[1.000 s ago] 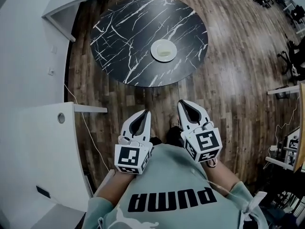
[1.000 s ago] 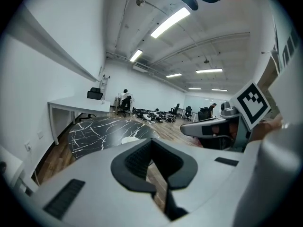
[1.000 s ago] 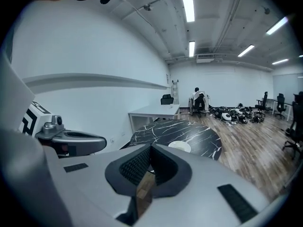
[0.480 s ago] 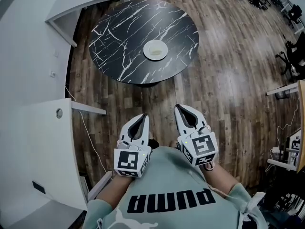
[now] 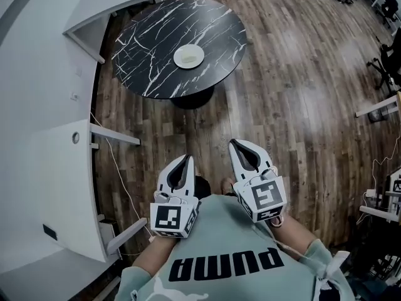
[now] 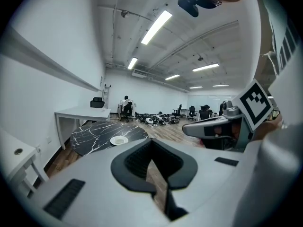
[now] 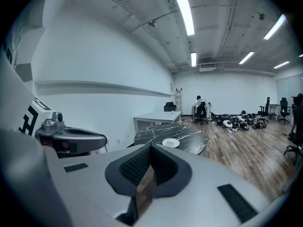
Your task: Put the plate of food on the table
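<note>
A white plate (image 5: 188, 57) with pale food rests on the round black marble table (image 5: 150, 55), far ahead of me. Both gripper views show the plate (image 6: 119, 140) (image 7: 171, 142) small and distant on that table (image 6: 92, 136) (image 7: 191, 137). My left gripper (image 5: 186, 159) and right gripper (image 5: 236, 143) are held side by side close to my chest, over the wooden floor. Each is shut, its jaws closed tip to tip with nothing between them. The left gripper (image 6: 151, 144) and right gripper (image 7: 151, 148) both point toward the table.
A white counter (image 5: 59, 174) runs along my left, with a cable (image 5: 119, 180) trailing on the floor beside it. A white desk (image 5: 106, 5) stands behind the table. Office chairs (image 5: 385, 61) and furniture edges line the right side. A seated person (image 7: 200, 109) and floor clutter are at the far wall.
The table and plate have drawn farther off and shifted up and left in the head view. Both grippers stay shut near my chest.
</note>
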The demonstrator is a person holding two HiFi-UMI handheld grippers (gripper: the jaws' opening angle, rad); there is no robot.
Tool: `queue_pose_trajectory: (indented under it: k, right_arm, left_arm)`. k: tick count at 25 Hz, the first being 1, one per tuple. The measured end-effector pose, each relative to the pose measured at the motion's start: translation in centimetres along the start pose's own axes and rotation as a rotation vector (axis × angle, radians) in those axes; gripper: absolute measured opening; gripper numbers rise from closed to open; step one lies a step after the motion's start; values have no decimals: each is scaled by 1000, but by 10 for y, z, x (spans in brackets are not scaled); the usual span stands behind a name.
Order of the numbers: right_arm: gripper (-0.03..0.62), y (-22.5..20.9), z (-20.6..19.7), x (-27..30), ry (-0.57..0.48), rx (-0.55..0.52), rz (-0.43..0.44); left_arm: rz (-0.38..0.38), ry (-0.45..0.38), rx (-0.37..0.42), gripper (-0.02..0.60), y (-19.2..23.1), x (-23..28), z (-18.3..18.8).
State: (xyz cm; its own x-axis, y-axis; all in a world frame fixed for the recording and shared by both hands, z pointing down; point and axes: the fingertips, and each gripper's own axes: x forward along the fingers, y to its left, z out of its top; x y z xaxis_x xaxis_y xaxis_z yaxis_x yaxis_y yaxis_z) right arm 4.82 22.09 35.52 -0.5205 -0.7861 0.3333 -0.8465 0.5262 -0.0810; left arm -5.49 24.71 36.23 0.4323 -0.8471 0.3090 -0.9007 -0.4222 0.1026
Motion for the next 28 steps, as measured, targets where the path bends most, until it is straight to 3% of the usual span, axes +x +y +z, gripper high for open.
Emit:
queue_pose_trajectory:
  k: [10, 28]
  right_arm:
    - [8, 4, -37, -35, 42, -24, 51]
    - [8, -4, -51, -39, 58, -22, 32]
  left_arm:
    - [73, -4, -27, 6, -30, -24, -26]
    - [88, 16, -10, 6, -31, -21, -37]
